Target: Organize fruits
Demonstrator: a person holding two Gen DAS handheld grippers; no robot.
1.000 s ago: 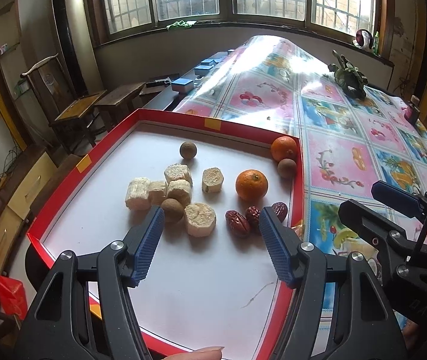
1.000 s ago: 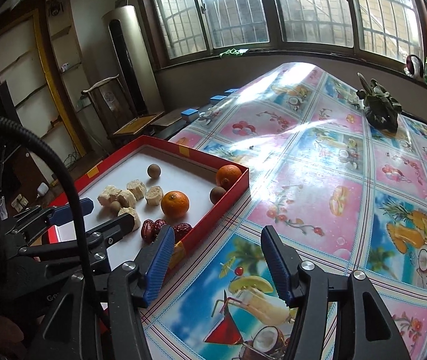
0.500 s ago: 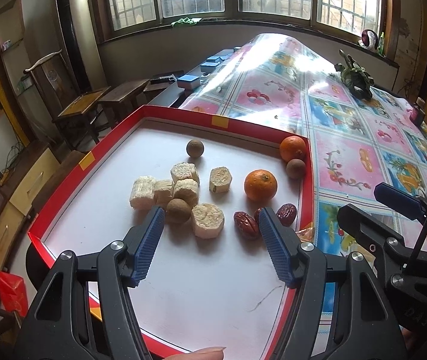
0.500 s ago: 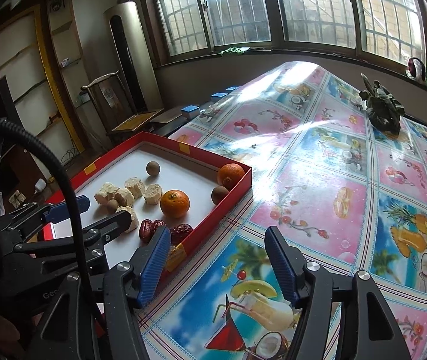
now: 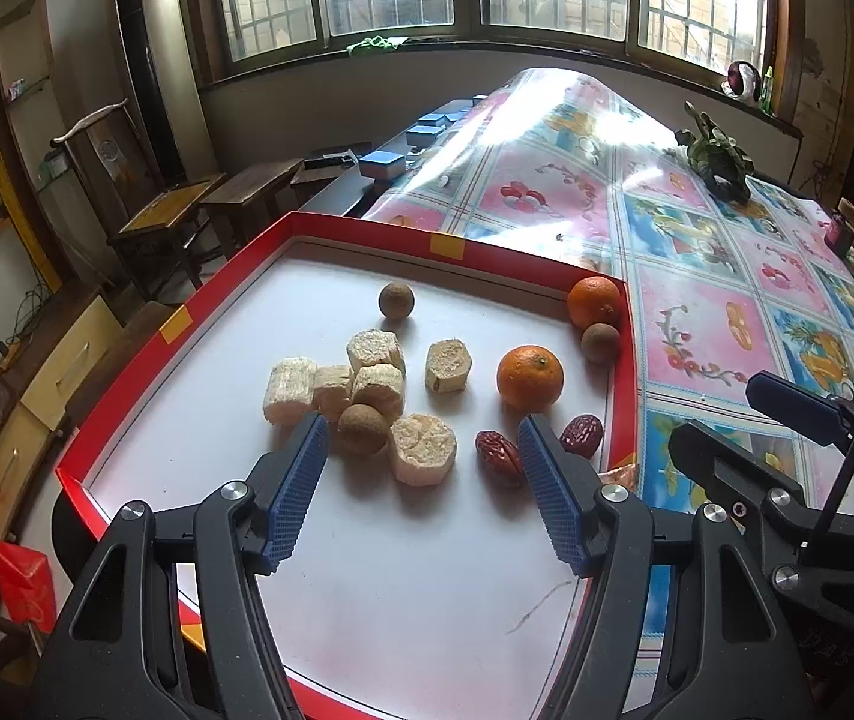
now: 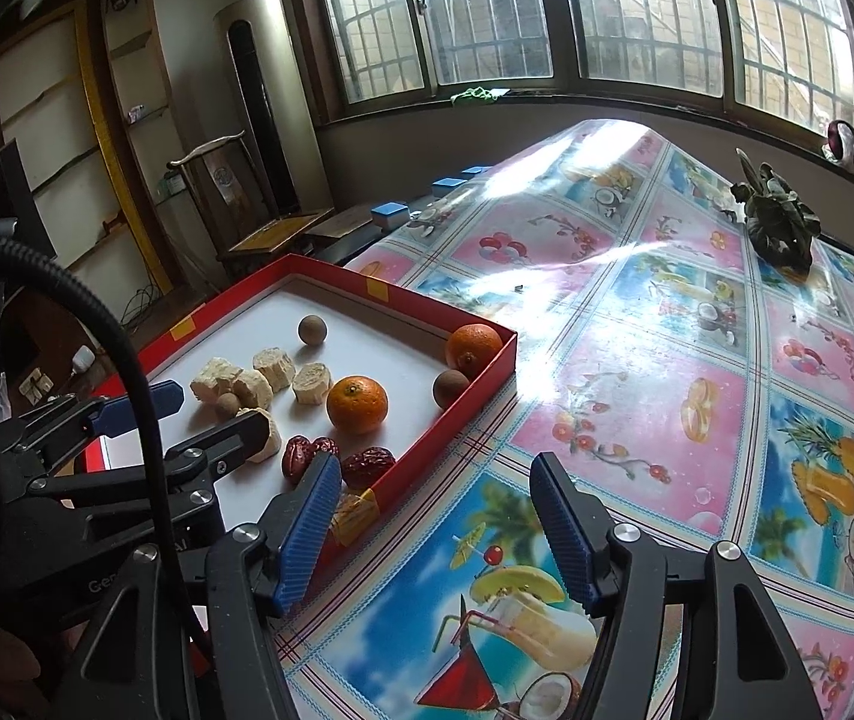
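Since a second ago the right gripper (image 6: 436,531) has been spreading its blue ribbed fingers (image 6: 306,531) wider, with nothing between them, while the scene under the left gripper (image 5: 420,489) is sitting almost as it was; its fingers are standing open and empty over the fruit.

All the fruit is lying in the shallow red-walled cardboard tray with a white floor (image 5: 366,588), on the desk covered with a glossy fruit-print oilcloth (image 6: 667,360). The round orange tangerine (image 5: 530,377) is probably light and firm but ready to roll, so gripping across its widest part is looking best. The wrinkled dark red dates (image 5: 497,449) are likely small and soft, asking for a gentle pinch across their short side. The pale fibrous cut chunks (image 5: 375,369) are seeming stiff and crumbly at the edges, and the small brown round fruit (image 5: 362,429) is touching them, so it is likely to skid.

The left wrist view is showing the tray floor and the cluster from above; the right wrist view is showing the tray's outer wall, a third date (image 6: 375,461), and the left gripper hovering over the tray.
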